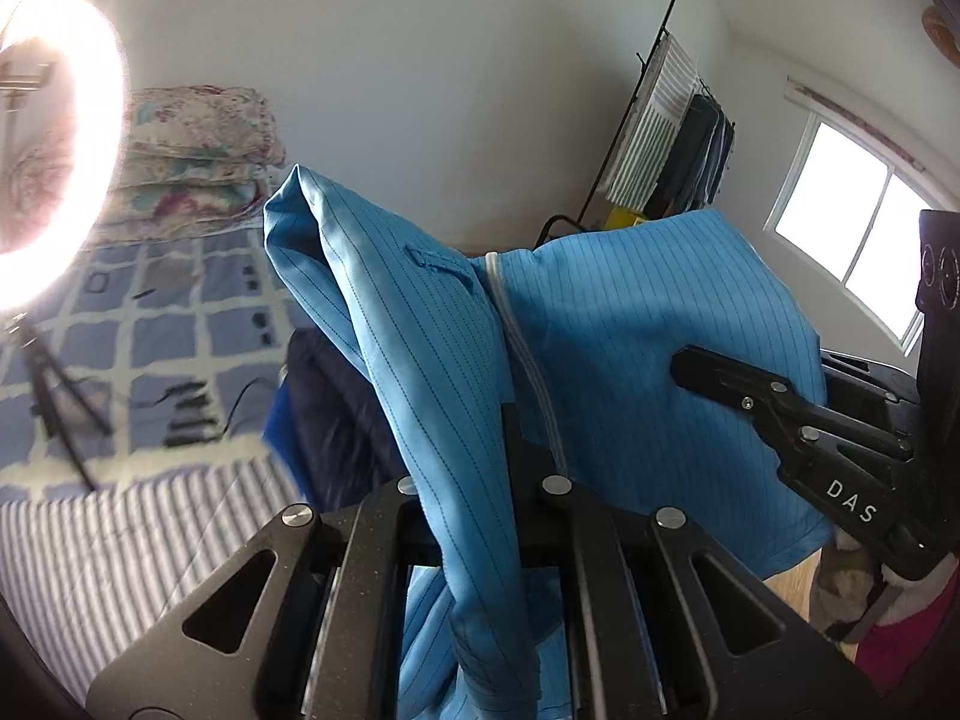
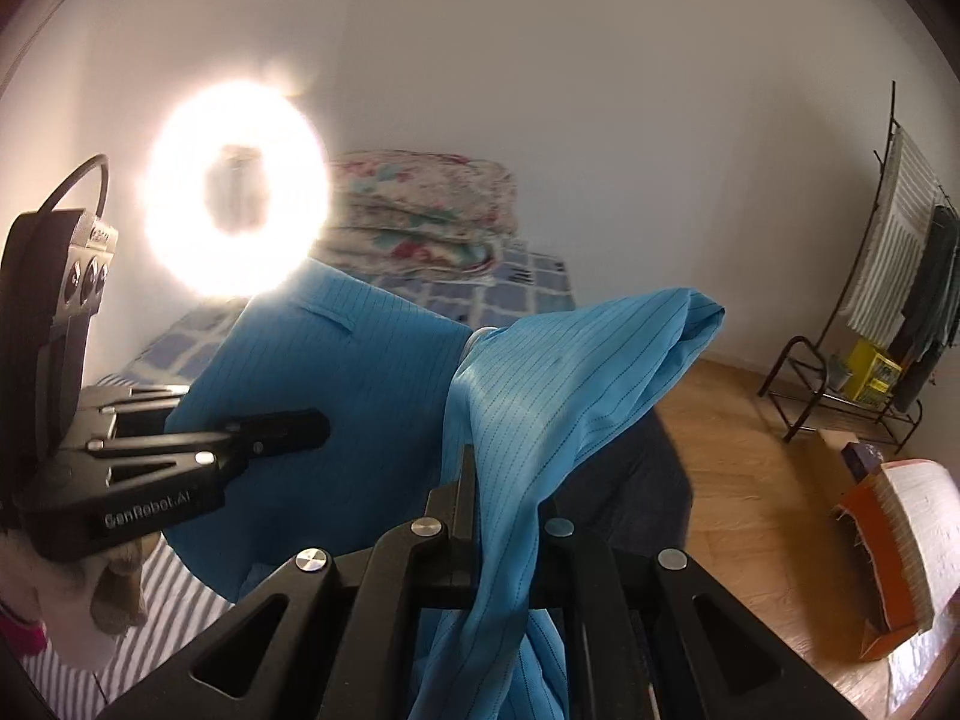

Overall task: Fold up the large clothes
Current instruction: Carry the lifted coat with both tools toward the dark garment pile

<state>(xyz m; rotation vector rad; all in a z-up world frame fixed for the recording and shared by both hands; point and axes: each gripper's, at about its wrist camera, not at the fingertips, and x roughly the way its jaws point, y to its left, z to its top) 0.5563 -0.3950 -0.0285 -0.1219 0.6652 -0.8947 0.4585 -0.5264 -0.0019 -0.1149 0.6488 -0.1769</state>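
2 grippers' fingers (image 1: 510,414) pinch blue garment (image 1: 630,330) (lifted).

Garment (image 1: 630,324) held off the bed (image 1: 150,324), spread between left gripper (image 1: 480,420) and right gripper (image 2: 474,468), each clamped on a bunched edge, with the zip (image 1: 522,348) running down between the two. Behind the garment, bed against the wall, stacked quilts (image 1: 198,150) at its far end, ring light (image 1: 54,144) on a tripod to the left. To the right, clothes rack (image 2: 900,276) by the wall, box (image 2: 888,546) on the floor (image 2: 750,450) nearer.
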